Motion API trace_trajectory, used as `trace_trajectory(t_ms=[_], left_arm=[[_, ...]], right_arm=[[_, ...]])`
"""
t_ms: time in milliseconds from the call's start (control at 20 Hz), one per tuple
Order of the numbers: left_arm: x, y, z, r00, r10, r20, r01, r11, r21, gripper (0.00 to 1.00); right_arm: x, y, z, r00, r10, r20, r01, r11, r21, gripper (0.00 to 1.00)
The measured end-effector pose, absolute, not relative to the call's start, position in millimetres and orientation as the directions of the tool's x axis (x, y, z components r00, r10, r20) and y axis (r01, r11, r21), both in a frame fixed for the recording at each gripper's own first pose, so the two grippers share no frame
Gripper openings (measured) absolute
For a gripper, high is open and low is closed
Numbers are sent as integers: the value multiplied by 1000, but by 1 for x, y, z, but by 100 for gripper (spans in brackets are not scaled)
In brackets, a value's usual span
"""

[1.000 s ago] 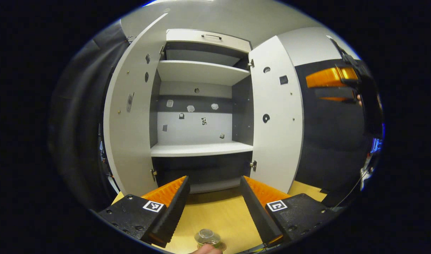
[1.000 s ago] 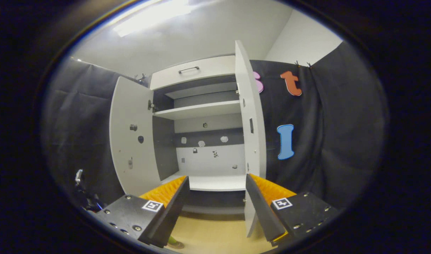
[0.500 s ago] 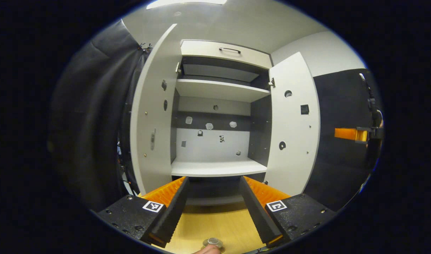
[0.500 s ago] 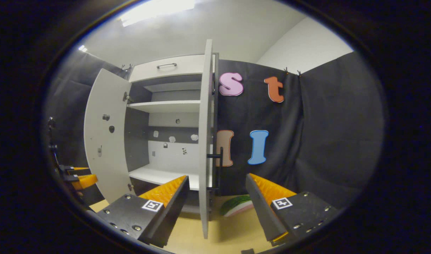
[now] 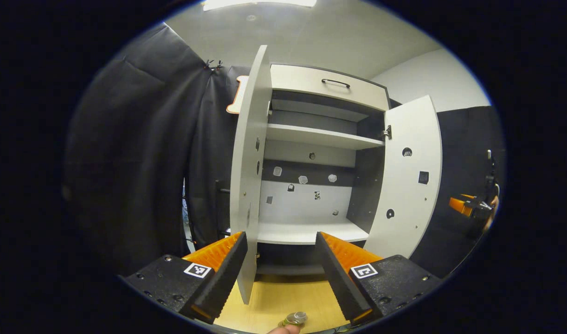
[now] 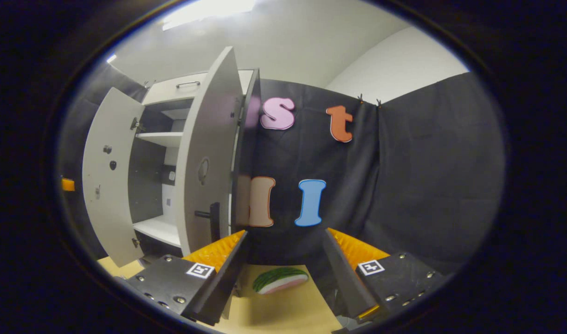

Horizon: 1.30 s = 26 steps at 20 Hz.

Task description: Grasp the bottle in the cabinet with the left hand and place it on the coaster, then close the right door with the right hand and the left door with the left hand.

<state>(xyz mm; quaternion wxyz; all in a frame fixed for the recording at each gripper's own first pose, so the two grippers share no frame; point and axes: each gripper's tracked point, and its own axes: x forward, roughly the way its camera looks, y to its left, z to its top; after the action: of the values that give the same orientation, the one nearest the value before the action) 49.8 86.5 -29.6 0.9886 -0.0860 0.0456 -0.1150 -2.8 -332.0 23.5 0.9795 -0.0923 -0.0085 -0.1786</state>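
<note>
Left gripper view looks into the cabinet (image 5: 311,218), whose shelves stand bare, with the left gripper (image 5: 281,260) spread wide and holding nothing. The bottle (image 5: 295,319) shows as a cap at the bottom edge, just below the fingers on the worktop (image 5: 283,297); whether it sits on a coaster cannot be told, since the edge cuts it off. The left door (image 5: 246,185) stands edge-on just beside the left finger, and the right door (image 5: 404,181) hangs open farther off.

In the right gripper view, the right gripper (image 6: 283,260) is also spread and empty, with the right door (image 6: 204,162) and its dark handle (image 6: 211,218) near its left finger. A watermelon-slice toy (image 6: 280,279) lies on the worktop between the fingers.

By judgement, the door closing is next. The right gripper points past the door toward the booth wall, so a push from here could miss the panel or catch the handle. The left door's swing passes near the bottle, and a careless sweep might knock it over. The door hinges are hard to make out.
</note>
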Motion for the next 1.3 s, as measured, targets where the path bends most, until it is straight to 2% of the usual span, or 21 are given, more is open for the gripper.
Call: trace_trajectory(t_ms=[100, 150, 200, 300, 350, 400, 450, 500, 550, 600, 700, 750, 800, 1000, 1050, 1100, 1200, 1250, 1300], left_arm=[[48, 100, -12, 976, -216, -42, 206, 964, -170, 94], [47, 109, -6, 980, -196, -26, 189, 968, -163, 89], [44, 116, -3, 983, -184, -15, 179, 970, -163, 89], [37, 130, 1, 986, -165, -13, 159, 966, -203, 93], [32, 136, 1, 986, -163, -20, 155, 962, -226, 89], [29, 145, 4, 988, -155, -16, 147, 961, -234, 93], [28, 157, 7, 990, -140, -8, 135, 965, -223, 94], [26, 168, 10, 992, -122, -1, 120, 973, -196, 93], [23, 179, 11, 995, -101, 3, 100, 982, -162, 89], [21, 189, 13, 997, -80, 8, 80, 988, -131, 93], [15, 196, 19, 998, -63, 22, 64, 993, -97, 93], [13, 198, 20, 998, -59, 24, 61, 994, -94, 89], [12, 196, 21, 998, -64, 23, 66, 992, -103, 94], [10, 186, 10, 995, -102, 8, 101, 981, -168, 94], [11, 189, 2, 995, -99, -9, 96, 979, -181, 94], [10, 192, -4, 995, -93, -26, 87, 978, -191, 94], [7, 202, -6, 997, -71, -30, 63, 976, -206, 95], [7, 207, -6, 998, -55, -19, 50, 977, -208, 95], [3, 211, -6, 999, -47, -12, 43, 977, -211, 95]], right_arm=[[14, -339, 17, 939, -344, 24, 344, 929, -137, 97], [17, -347, 7, 938, -347, 13, 345, 930, -126, 94], [22, -351, 2, 935, -354, 3, 352, 928, -124, 97], [41, -345, 1, 942, -336, 1, 333, 935, -122, 97], [50, -342, 1, 947, -321, 6, 320, 941, -115, 97], [61, -332, 0, 954, -298, -2, 297, 950, -98, 97], [72, -315, -5, 968, -251, -24, 249, 965, -79, 94], [84, -309, -9, 967, -253, -27, 249, 964, -95, 97], [85, -299, -3, 970, -241, -3, 239, 962, -132, 85], [86, -294, -2, 971, -237, 16, 237, 959, -154, 81], [83, -285, -8, 970, -242, 0, 241, 962, -126, 78], [83, -280, -10, 969, -246, -9, 244, 963, -112, 78], [84, -273, -11, 970, -244, -12, 241, 963, -118, 78], [94, -248, -14, 969, -242, -56, 235, 966, -107, 81], [96, -232, -20, 970, -235, -64, 228, 968, -104, 81], [100, -220, -20, 971, -229, -63, 222, 970, -103, 77], [107, -207, -22, 974, -219, -58, 212, 972, -101, 78], [109, -204, -22, 973, -226, -57, 219, 971, -97, 82], [112, -203, -21, 971, -231, -59, 225, 970, -93, 80]])
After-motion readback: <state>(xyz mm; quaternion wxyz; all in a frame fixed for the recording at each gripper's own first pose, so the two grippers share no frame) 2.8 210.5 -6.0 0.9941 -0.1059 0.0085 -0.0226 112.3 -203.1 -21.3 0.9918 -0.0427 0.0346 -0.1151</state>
